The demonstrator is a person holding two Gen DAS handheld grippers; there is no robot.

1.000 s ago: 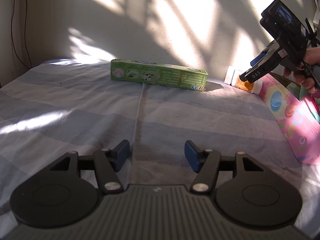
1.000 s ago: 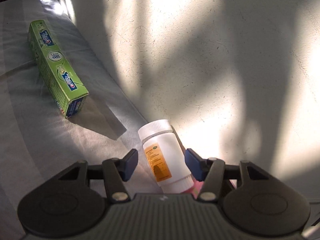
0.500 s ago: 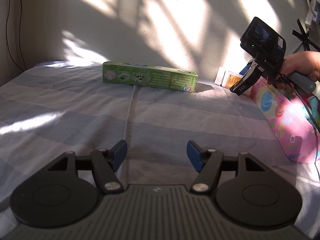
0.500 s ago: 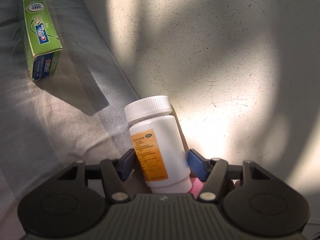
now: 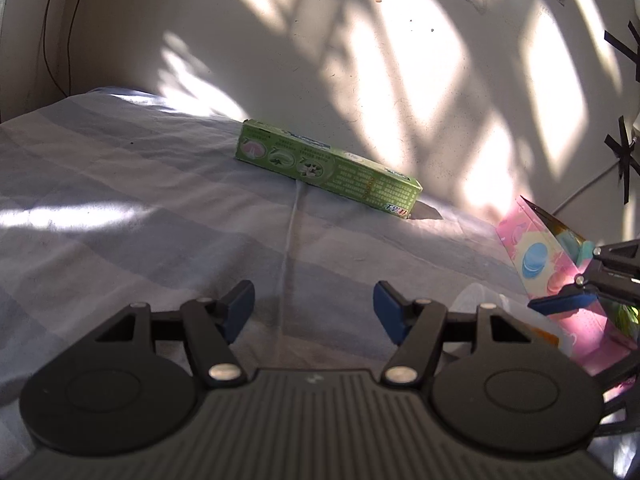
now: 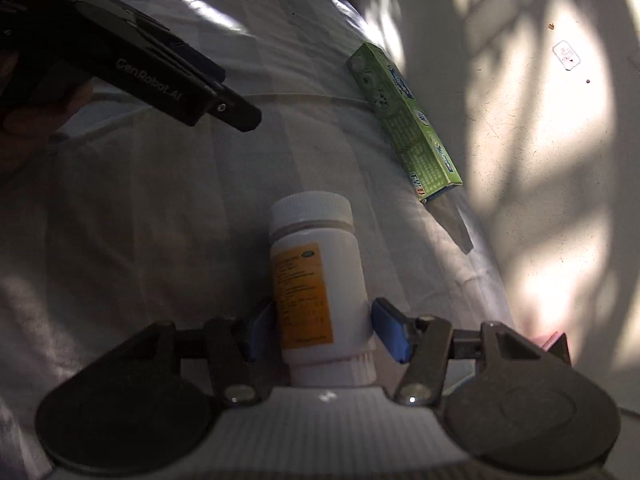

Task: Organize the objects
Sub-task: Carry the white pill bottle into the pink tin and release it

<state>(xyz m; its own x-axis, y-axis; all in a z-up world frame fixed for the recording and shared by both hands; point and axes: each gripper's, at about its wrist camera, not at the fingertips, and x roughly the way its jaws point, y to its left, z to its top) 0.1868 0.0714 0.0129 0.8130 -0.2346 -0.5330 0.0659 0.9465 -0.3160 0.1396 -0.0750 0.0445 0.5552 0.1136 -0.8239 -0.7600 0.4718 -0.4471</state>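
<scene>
A white pill bottle (image 6: 316, 272) with an orange label and a white cap sticks up between the blue pads of my right gripper (image 6: 324, 332), which is shut on its lower body. It hangs over the striped sheet, away from the wall. In the left wrist view the bottle (image 5: 500, 312) is a pale blur at the lower right, with one blue pad (image 5: 564, 304) beside it. My left gripper (image 5: 314, 312) stands open over the sheet with nothing between its fingers. A long green toothpaste box (image 5: 328, 172) lies flat near the wall, beyond both grippers.
A pink patterned box (image 5: 552, 272) stands open at the right, behind the right gripper. The striped sheet (image 5: 160, 208) covers the surface up to the sunlit wall. The left gripper (image 6: 236, 112) and a hand (image 6: 40, 112) fill the upper left of the right wrist view.
My right gripper has carried the bottle away from the wall and the pink box toward the left gripper, turning as it went. The left gripper has rolled and shifted slightly.
</scene>
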